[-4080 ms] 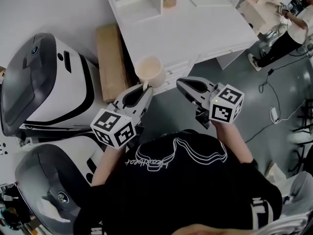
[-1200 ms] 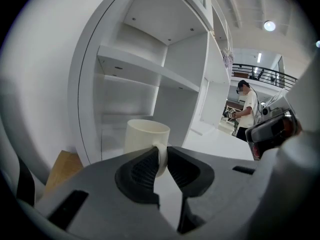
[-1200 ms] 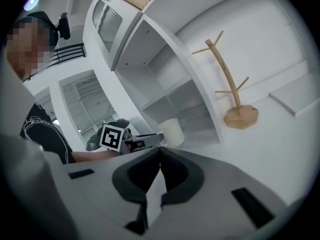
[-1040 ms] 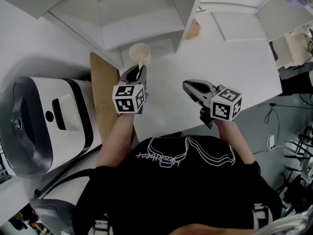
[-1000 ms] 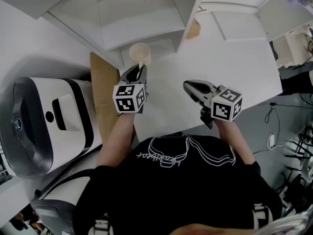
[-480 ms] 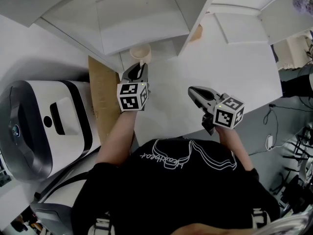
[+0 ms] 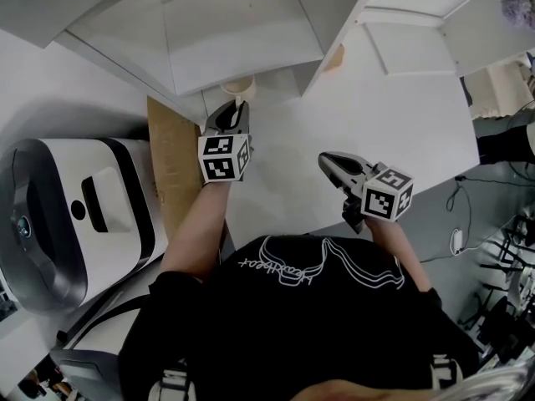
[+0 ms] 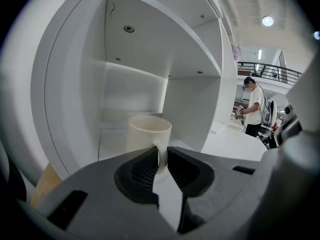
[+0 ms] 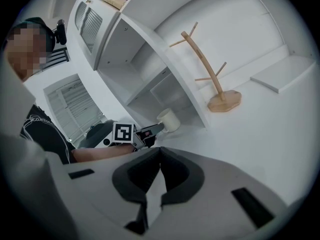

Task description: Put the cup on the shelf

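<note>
Currently one cup (image 8: 148, 134) at the shelf (image 8: 192, 96) opening, two claws, left claw (image 8: 162, 156) pinching cup handle, right claw (image 9: 159, 154) pressed together

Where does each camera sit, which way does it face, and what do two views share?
Head view: on the person's head, looking steeply down at the table; the shirt, left gripper and right gripper show.
Left gripper view: on the left gripper, facing into the shelf; its jaws grip the cup handle.
Right gripper view: on the right gripper, facing the wooden stand; its jaws are together.
Shared: all three show the cup.
</note>
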The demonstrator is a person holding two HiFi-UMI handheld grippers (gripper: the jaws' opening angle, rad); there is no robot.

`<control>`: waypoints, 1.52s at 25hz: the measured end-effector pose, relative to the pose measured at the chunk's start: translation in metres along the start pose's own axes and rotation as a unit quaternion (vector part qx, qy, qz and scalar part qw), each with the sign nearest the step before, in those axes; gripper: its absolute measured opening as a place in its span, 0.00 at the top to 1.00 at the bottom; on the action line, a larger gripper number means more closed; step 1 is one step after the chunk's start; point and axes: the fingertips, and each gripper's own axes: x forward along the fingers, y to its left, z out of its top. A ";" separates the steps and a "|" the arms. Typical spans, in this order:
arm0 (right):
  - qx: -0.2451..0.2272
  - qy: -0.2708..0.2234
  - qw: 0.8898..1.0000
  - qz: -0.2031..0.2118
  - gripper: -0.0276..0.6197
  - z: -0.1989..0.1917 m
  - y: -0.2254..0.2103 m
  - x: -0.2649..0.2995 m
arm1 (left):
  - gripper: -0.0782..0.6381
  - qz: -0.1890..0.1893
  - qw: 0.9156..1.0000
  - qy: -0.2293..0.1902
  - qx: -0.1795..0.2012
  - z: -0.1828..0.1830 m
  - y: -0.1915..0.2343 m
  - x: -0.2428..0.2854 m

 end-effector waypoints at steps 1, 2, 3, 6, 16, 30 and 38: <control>0.000 0.001 1.000 0.000 0.96 -0.001 0.000 -0.001 | 0.81 0.001 1.000 -0.001 0.002 0.000 0.000 0.000; 0.000 0.001 1.000 0.000 0.96 -0.002 0.000 -0.001 | 0.81 0.002 1.000 0.000 0.005 0.000 -0.001 0.000; 0.001 0.001 1.000 0.000 0.96 -0.003 0.001 -0.002 | 0.81 0.006 1.000 0.003 0.009 -0.001 0.000 0.000; 0.001 0.003 1.000 0.004 0.96 -0.004 0.003 -0.002 | 0.79 0.019 1.000 0.011 0.018 -0.004 0.002 -0.002; -0.047 0.004 0.998 0.051 0.96 -0.003 0.031 -0.009 | 0.67 -0.034 0.999 0.019 -0.011 0.002 -0.025 -0.041; -0.144 -0.051 0.983 0.105 0.96 0.039 0.097 -0.050 | 0.68 -0.152 0.987 -0.022 -0.052 0.050 -0.140 -0.174; -0.168 -0.094 0.968 0.161 0.96 0.050 0.133 -0.079 | 0.88 -0.166 0.981 -0.096 -0.027 0.083 -0.190 -0.230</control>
